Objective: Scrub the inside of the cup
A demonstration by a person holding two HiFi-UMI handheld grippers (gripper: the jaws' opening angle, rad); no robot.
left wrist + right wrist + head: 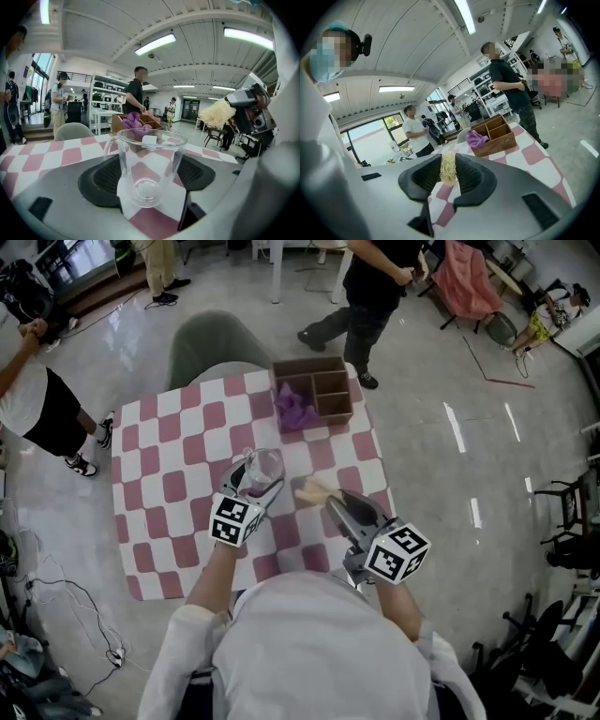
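Observation:
A clear glass cup (263,468) with a handle is held upright over the checkered table (159,465), and my left gripper (255,484) is shut on it. In the left gripper view the cup (148,165) sits between the black pads, empty. My right gripper (330,500) is shut on a pale straw-coloured scrubber (312,490), which hangs just right of the cup and outside it. The right gripper view shows the scrubber (448,169) pinched between the pads. From the left gripper view the scrubber (217,113) and right gripper (248,110) appear at the right.
A wooden compartment box (313,392) with a purple cloth (295,410) stands at the table's far edge. A grey-green chair (208,346) is behind the table. People stand beyond the table (367,296) and at its left (37,395).

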